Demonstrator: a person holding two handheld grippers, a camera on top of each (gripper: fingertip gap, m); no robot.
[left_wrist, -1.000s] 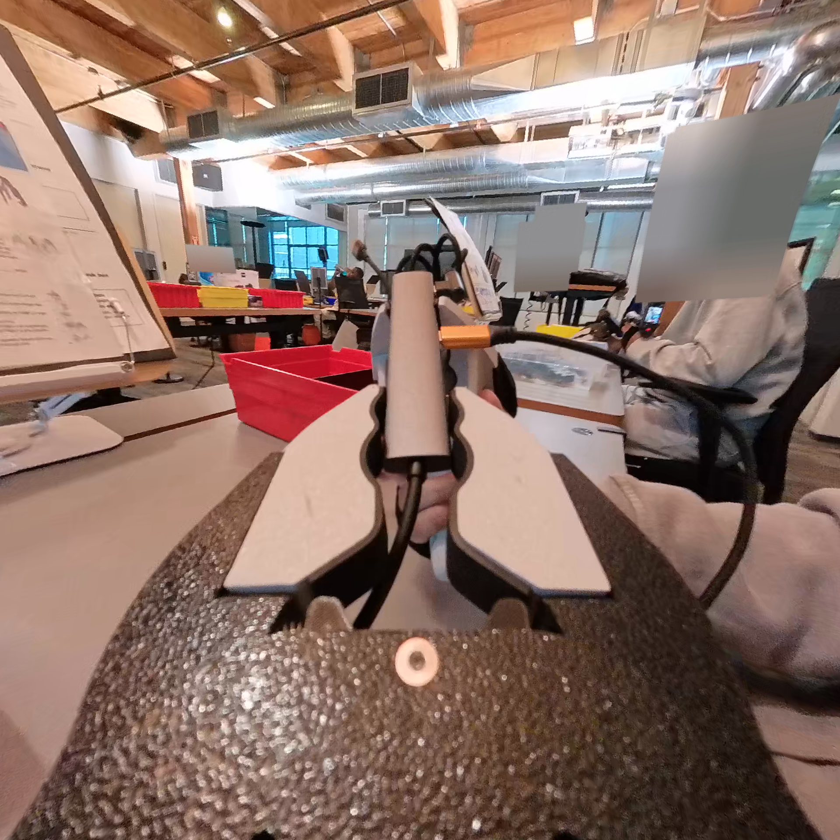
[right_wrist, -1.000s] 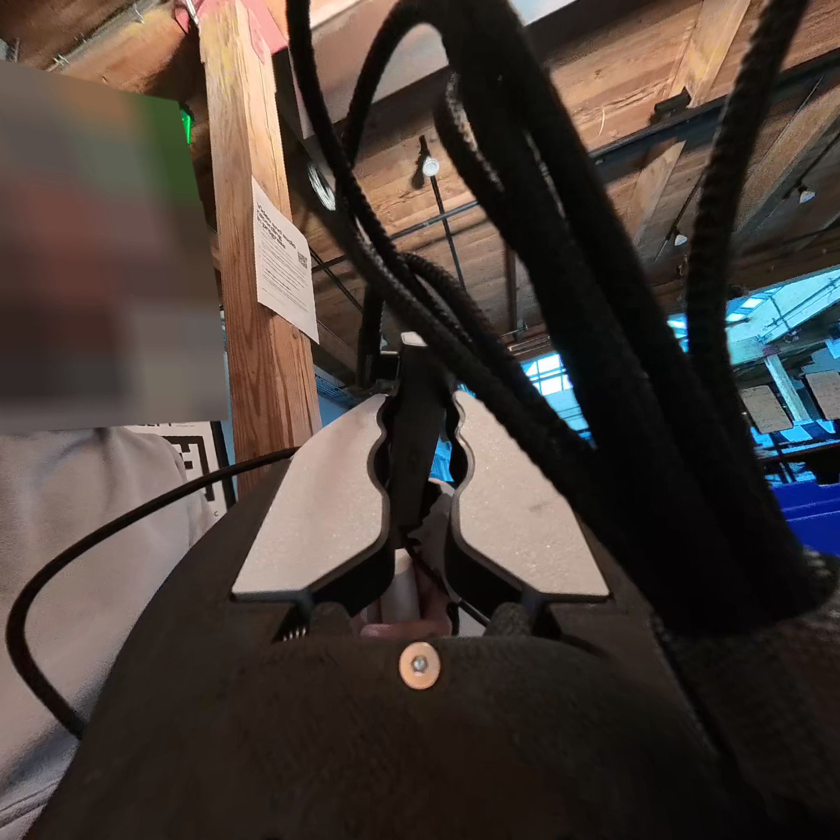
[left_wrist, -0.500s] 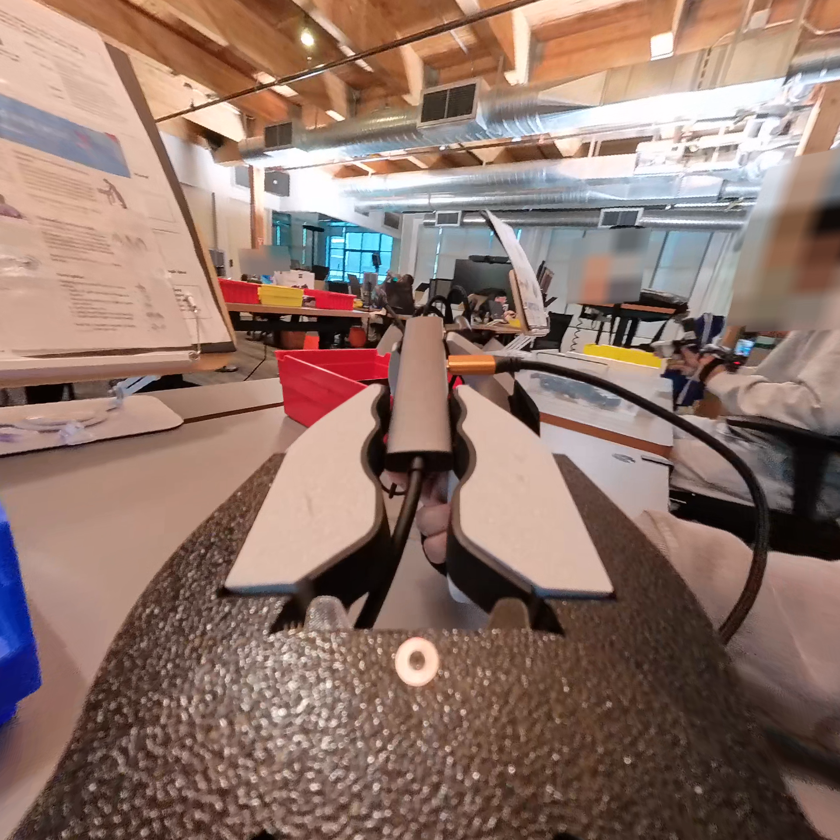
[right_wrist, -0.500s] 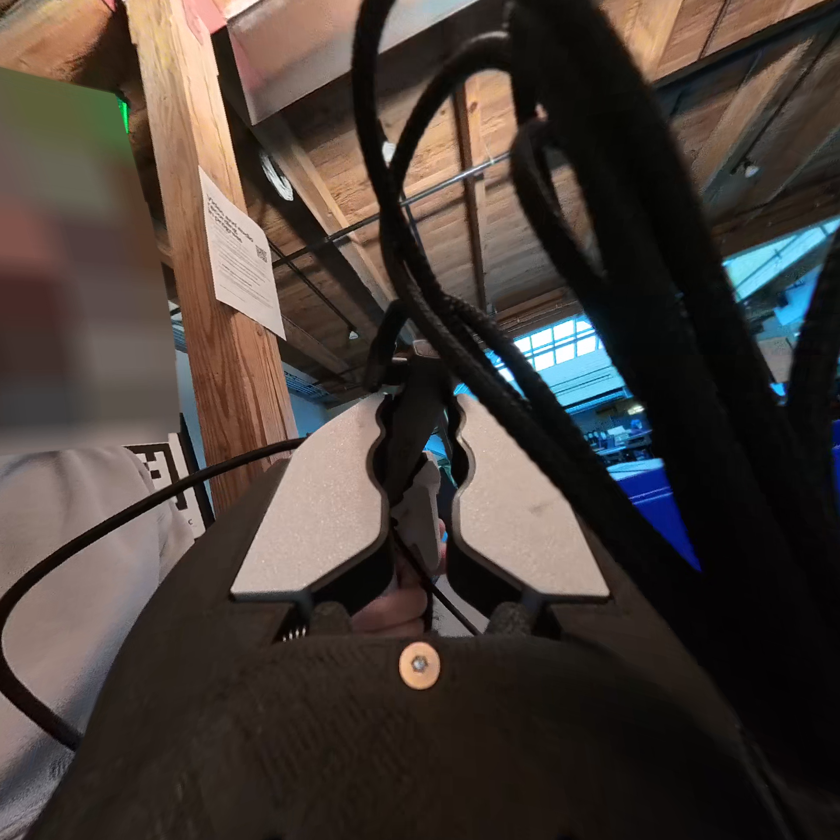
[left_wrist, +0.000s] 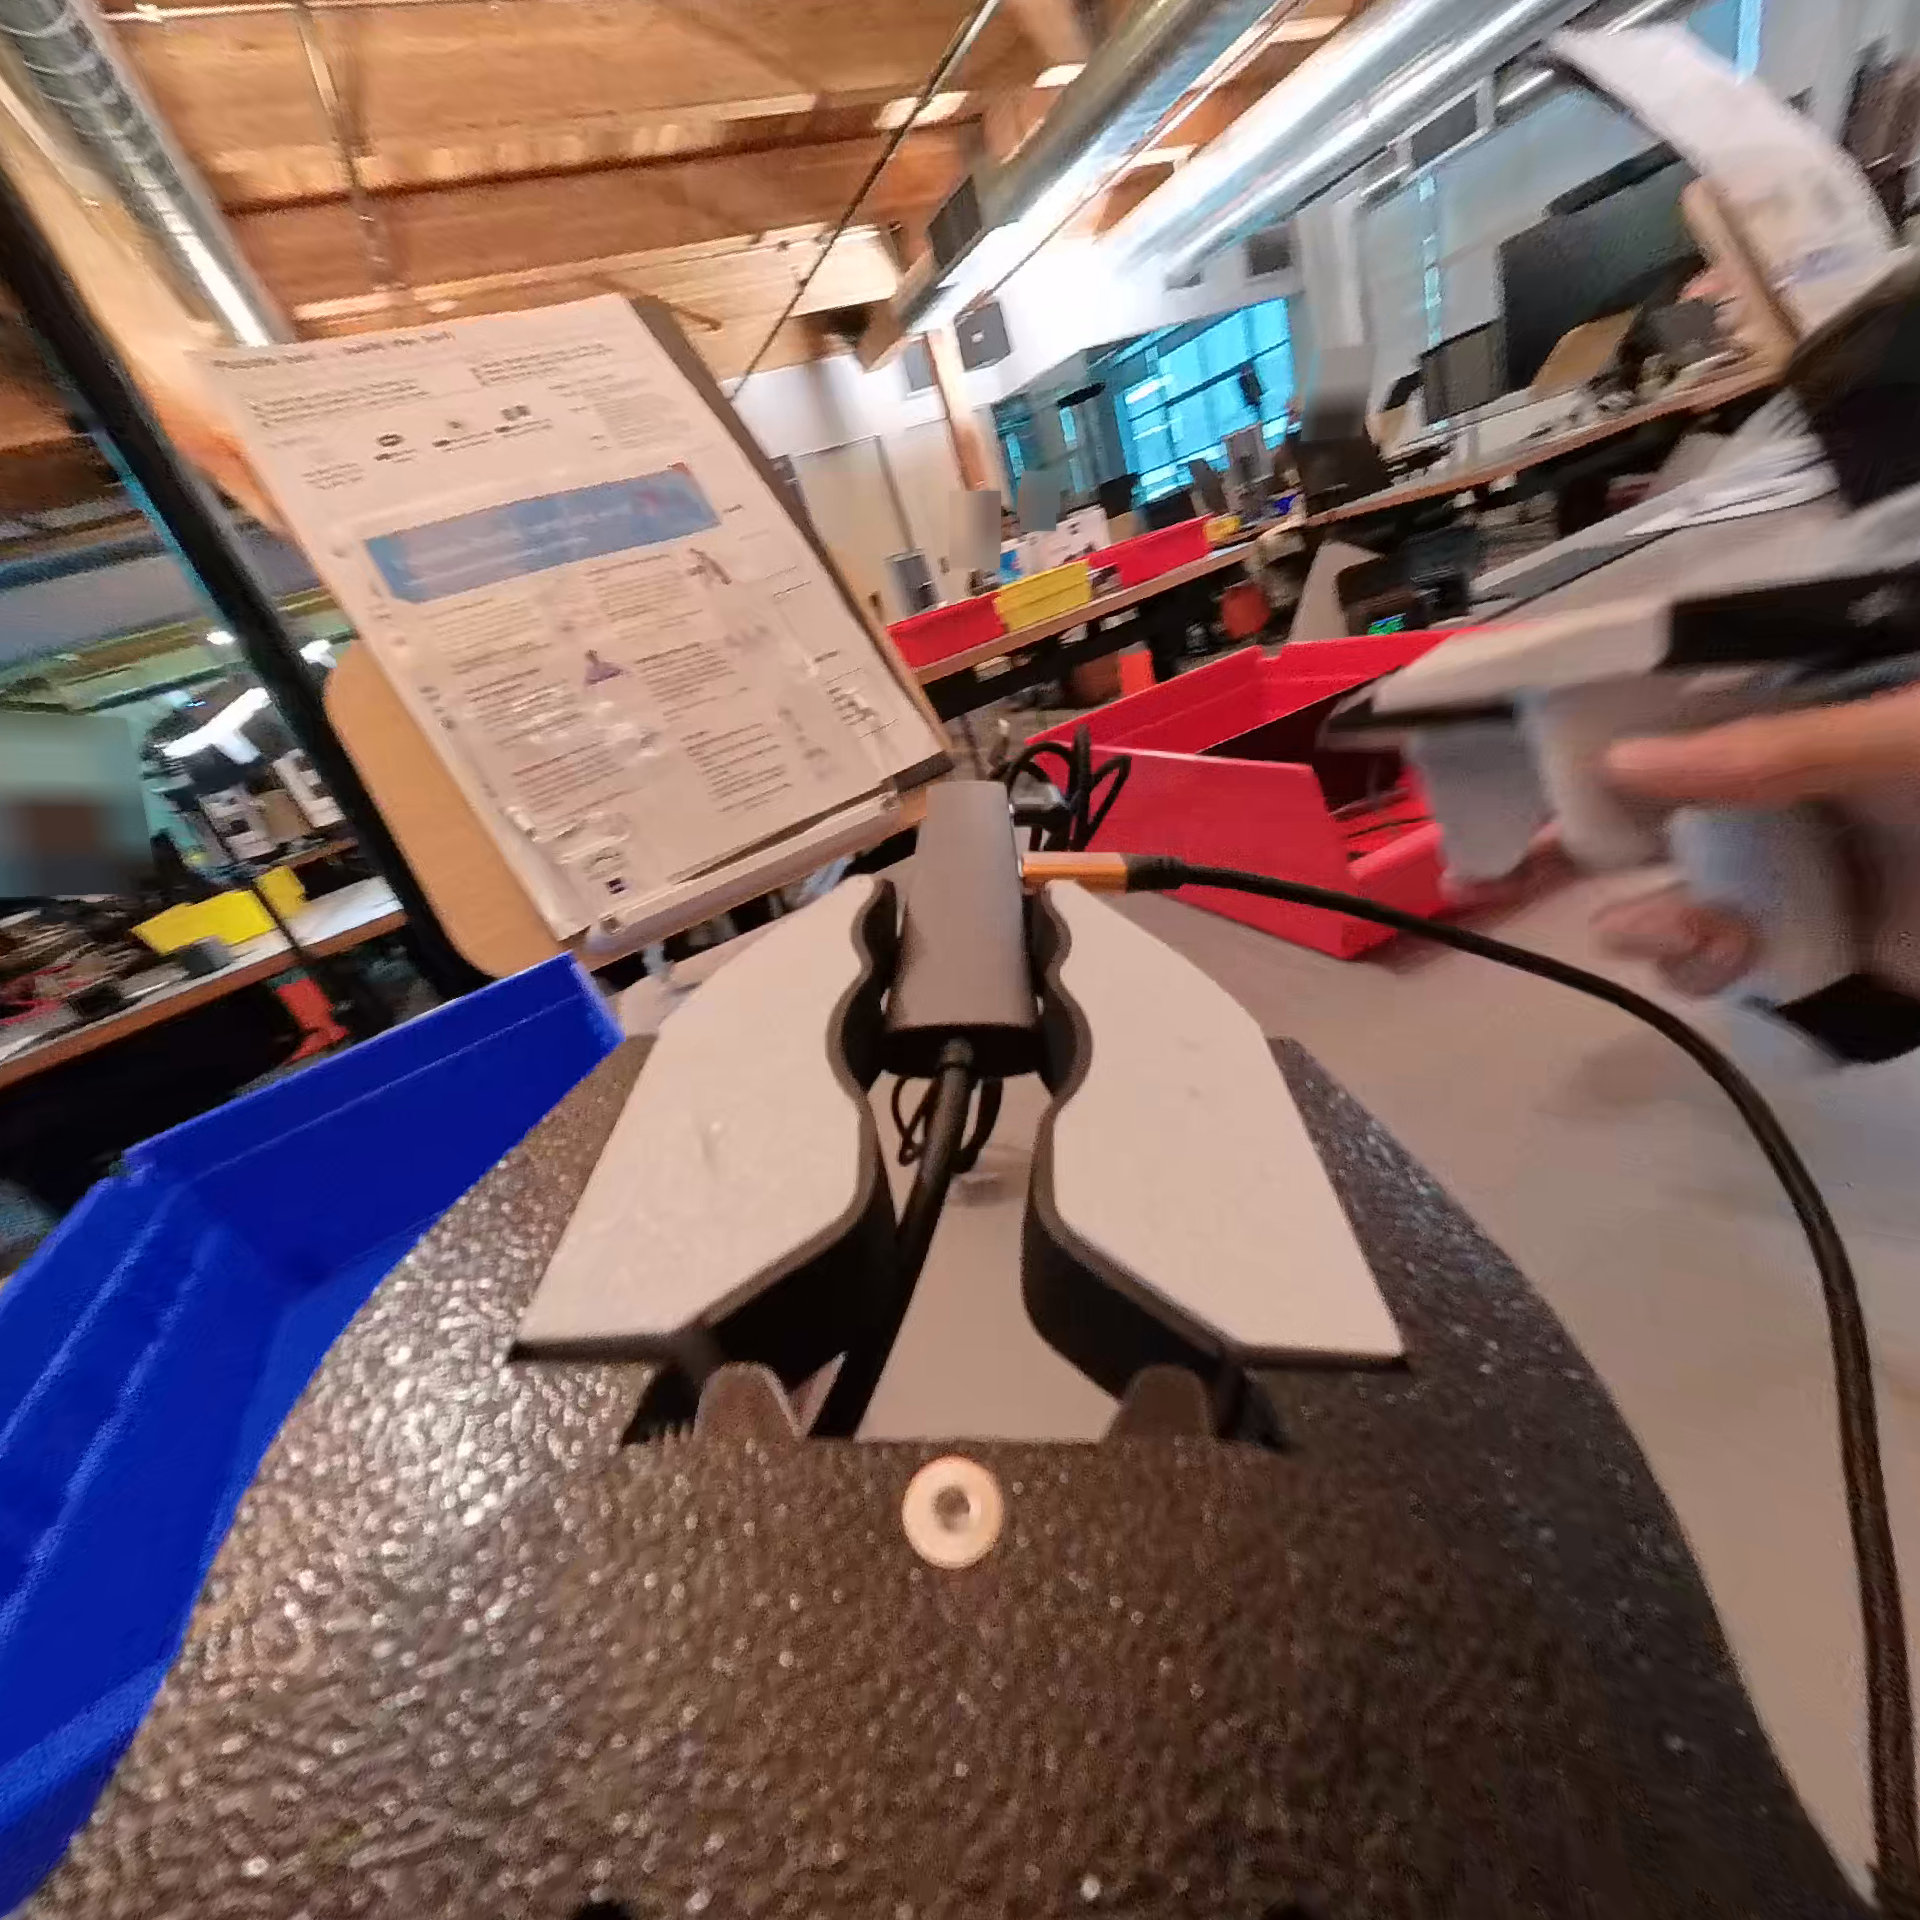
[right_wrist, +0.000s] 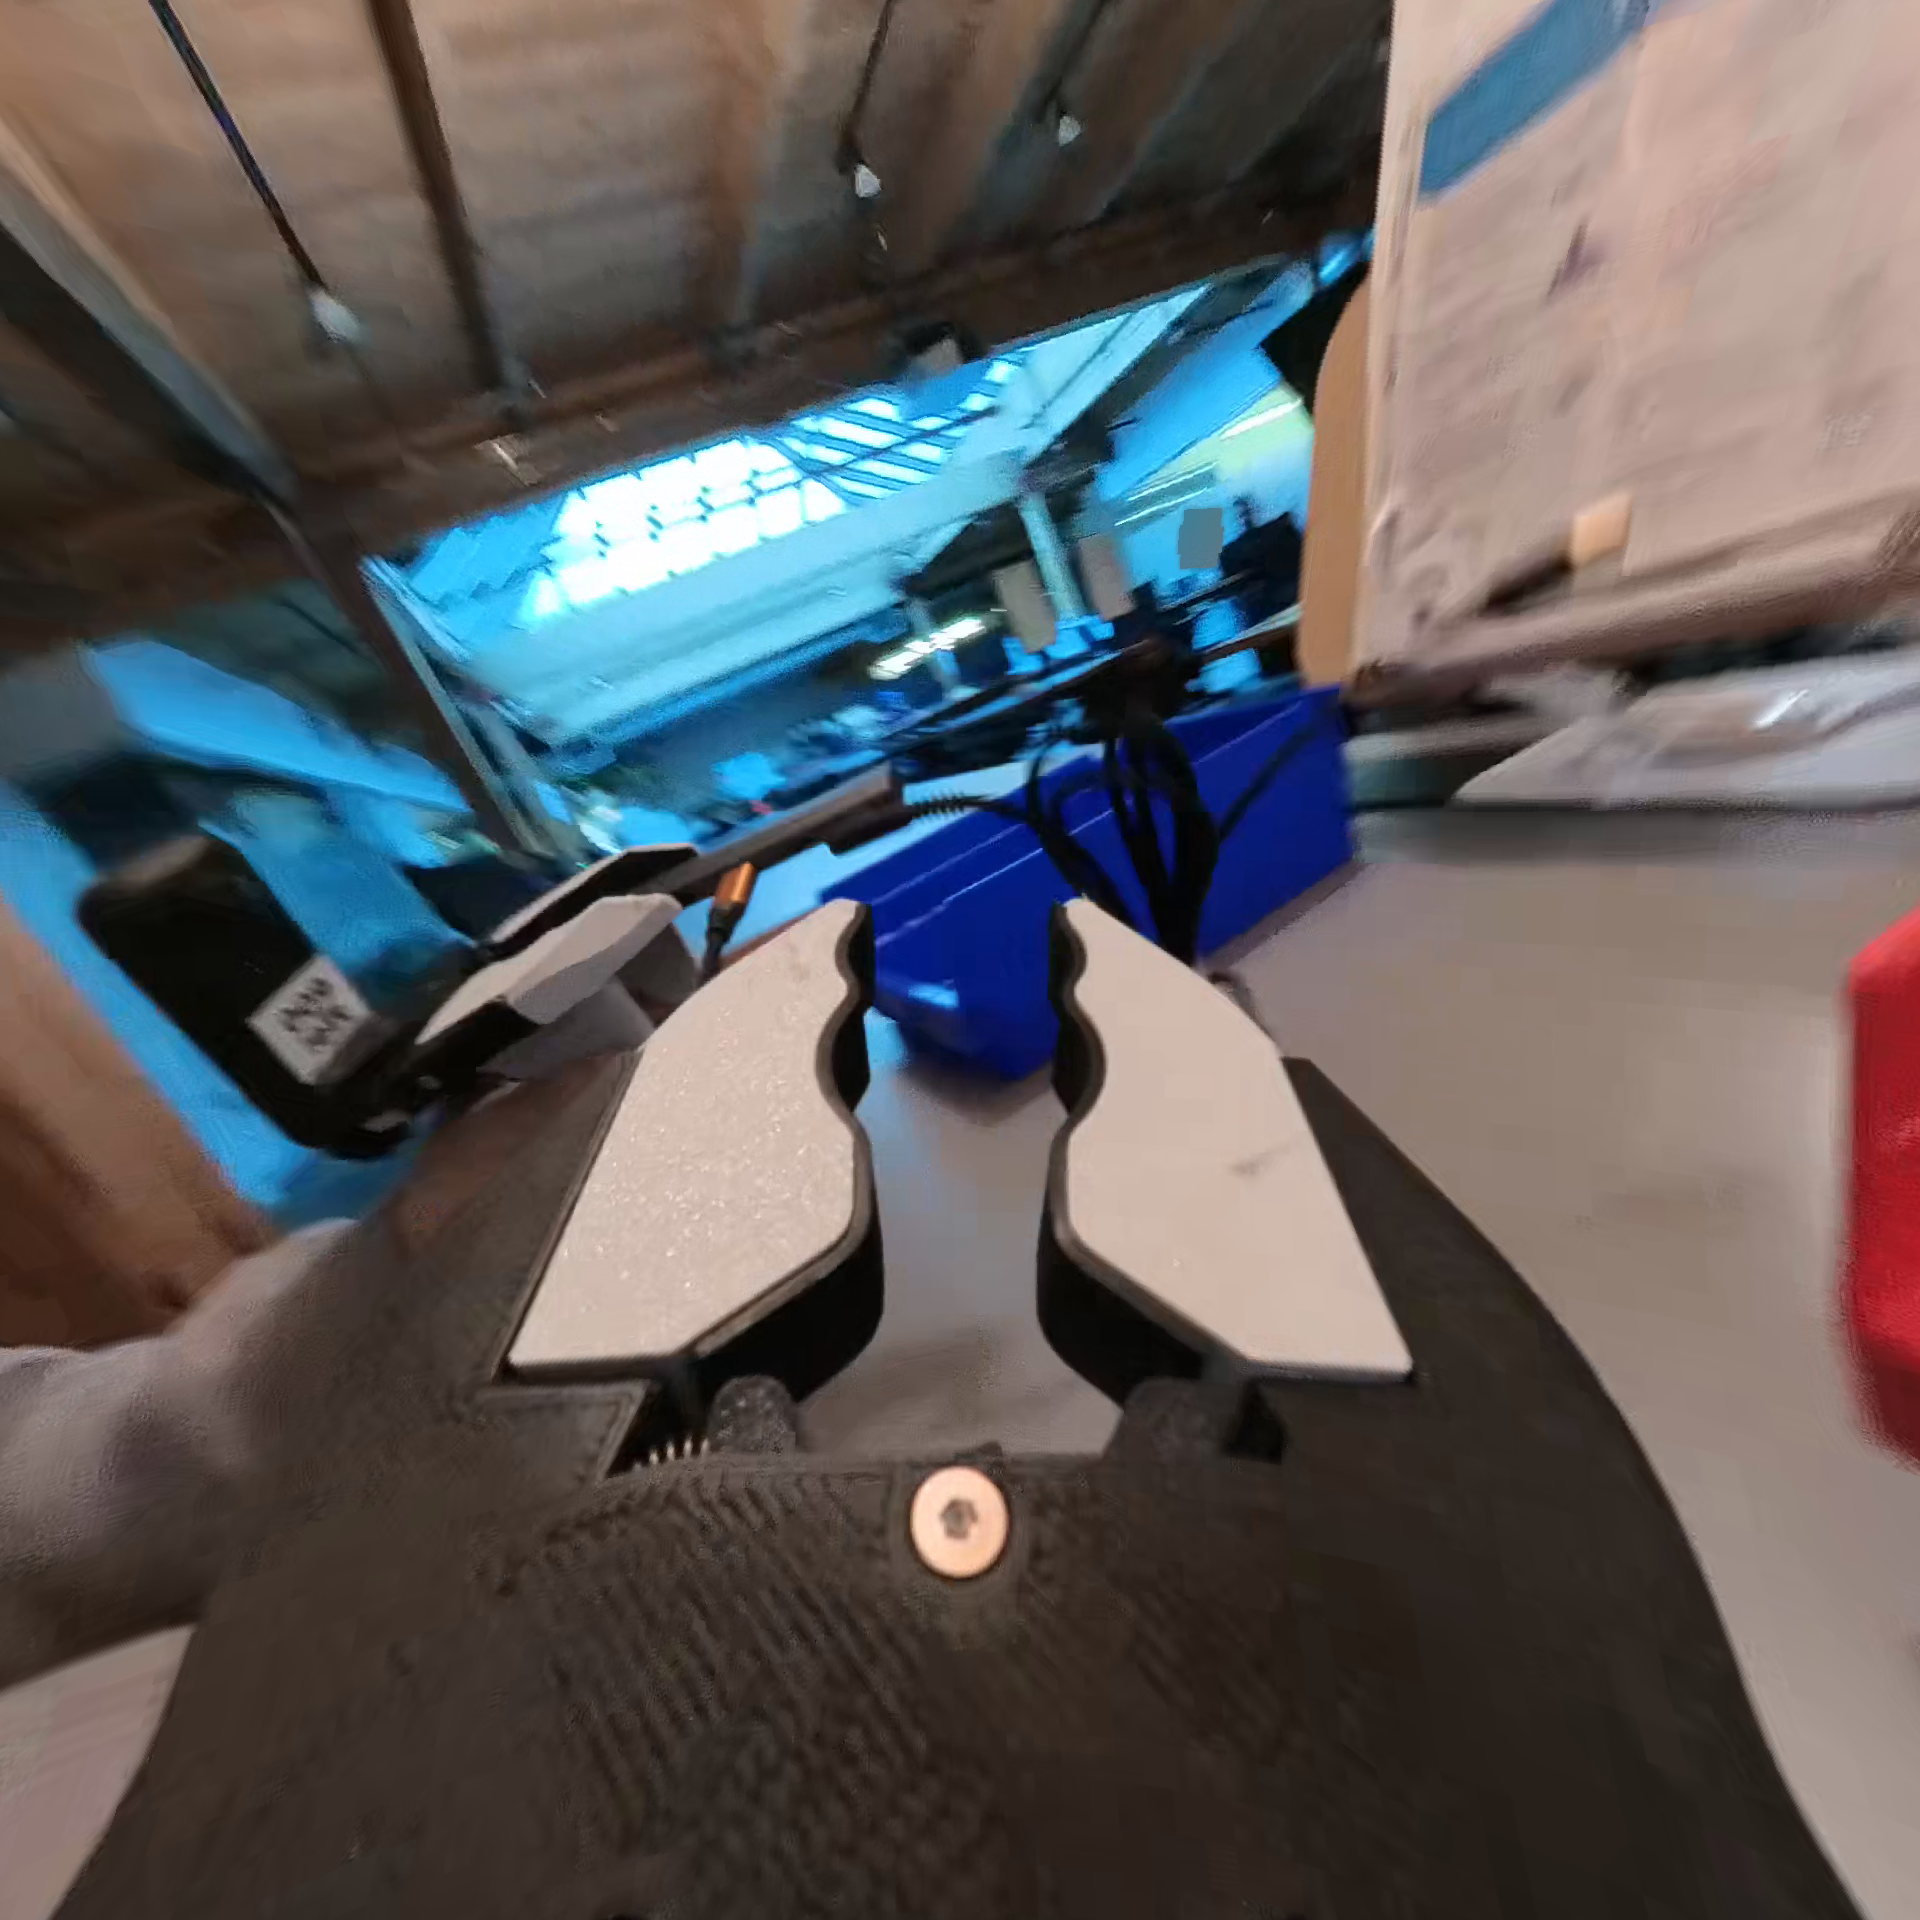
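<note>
Your left gripper (left_wrist: 961, 914) is clamped on a dark grey hub (left_wrist: 964, 925) with an orange-tipped black cable (left_wrist: 1558, 977) plugged into its side, above the blue bin (left_wrist: 260, 1195). Your right gripper (right_wrist: 956, 925) hangs parted and empty, facing that bin (right_wrist: 1091, 914) across the grey table (right_wrist: 1558, 1039).

My left claw (left_wrist: 961, 925) is clamped shut around what it holds; my right claw (right_wrist: 956, 925) hangs open, empty.
</note>
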